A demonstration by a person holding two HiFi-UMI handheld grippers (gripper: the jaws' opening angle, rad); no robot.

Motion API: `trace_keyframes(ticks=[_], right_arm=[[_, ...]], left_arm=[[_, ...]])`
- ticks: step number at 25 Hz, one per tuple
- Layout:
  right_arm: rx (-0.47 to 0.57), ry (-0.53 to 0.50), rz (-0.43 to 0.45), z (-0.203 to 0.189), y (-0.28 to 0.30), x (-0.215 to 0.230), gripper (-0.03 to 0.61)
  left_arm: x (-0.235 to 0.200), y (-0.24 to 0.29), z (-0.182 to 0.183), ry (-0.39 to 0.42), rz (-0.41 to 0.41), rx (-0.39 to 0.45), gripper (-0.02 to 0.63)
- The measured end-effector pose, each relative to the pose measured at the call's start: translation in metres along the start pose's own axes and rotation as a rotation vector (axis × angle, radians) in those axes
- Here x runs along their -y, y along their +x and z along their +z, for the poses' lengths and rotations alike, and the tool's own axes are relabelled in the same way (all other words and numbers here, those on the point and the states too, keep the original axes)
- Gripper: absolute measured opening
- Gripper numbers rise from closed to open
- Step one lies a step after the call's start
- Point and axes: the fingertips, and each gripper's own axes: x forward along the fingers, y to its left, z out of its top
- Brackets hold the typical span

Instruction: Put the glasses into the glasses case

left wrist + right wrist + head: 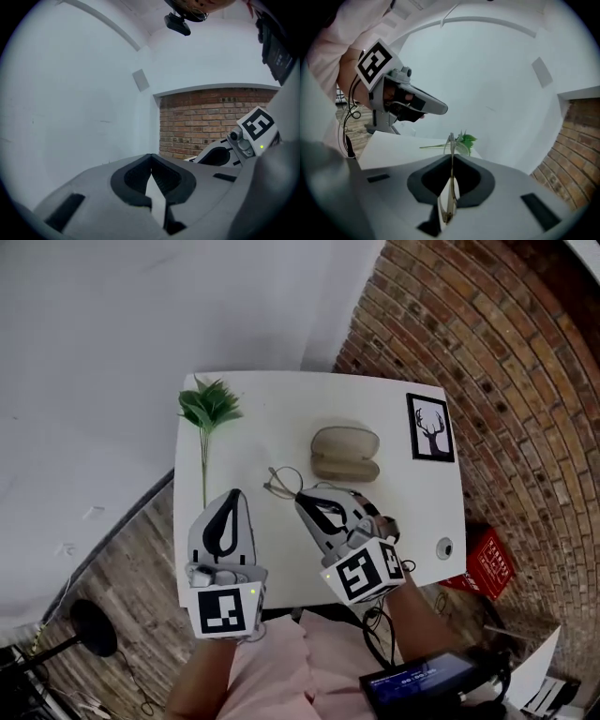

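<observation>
The thin-framed glasses (281,481) hang above the white table (272,418), clamped in my right gripper (300,496), which is shut on them. In the right gripper view the frame (451,143) stands edge-on between the dark pads and sticks out past the tips. The beige glasses case (345,454) lies closed on the table, just beyond and to the right of the glasses. My left gripper (234,493) hovers over the table's near left part, its tips touching and nothing between them (151,158).
A green plant sprig (208,409) lies at the table's far left. A framed deer picture (430,427) sits at the far right, and a small round object (444,547) near the right front corner. A brick wall (506,371) and a red box (487,563) are at the right.
</observation>
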Motion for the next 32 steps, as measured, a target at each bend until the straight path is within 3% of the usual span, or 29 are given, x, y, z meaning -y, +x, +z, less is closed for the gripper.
trace_keyframes(ticks=[5, 11, 21, 32], right_arm=[[0.001, -0.011, -0.077, -0.002, -0.028, 0.036, 0.02], [0.014, -0.034, -0.102, -0.013, -0.047, 0.06, 0.02], [0.0, -0.039, -0.009, -0.061, -0.065, 0.09, 0.02], [-0.013, -0.065, 0.103, -0.106, -0.052, 0.119, 0.02]], left_arm=[[0.023, 0.014, 0.021, 0.064, -0.047, 0.041, 0.008], [0.047, 0.026, 0.023, 0.056, -0.045, 0.048, 0.008], [0.079, 0.049, 0.011, 0.087, 0.043, -0.006, 0.009], [0.102, 0.075, -0.015, 0.061, 0.089, -0.085, 0.008]])
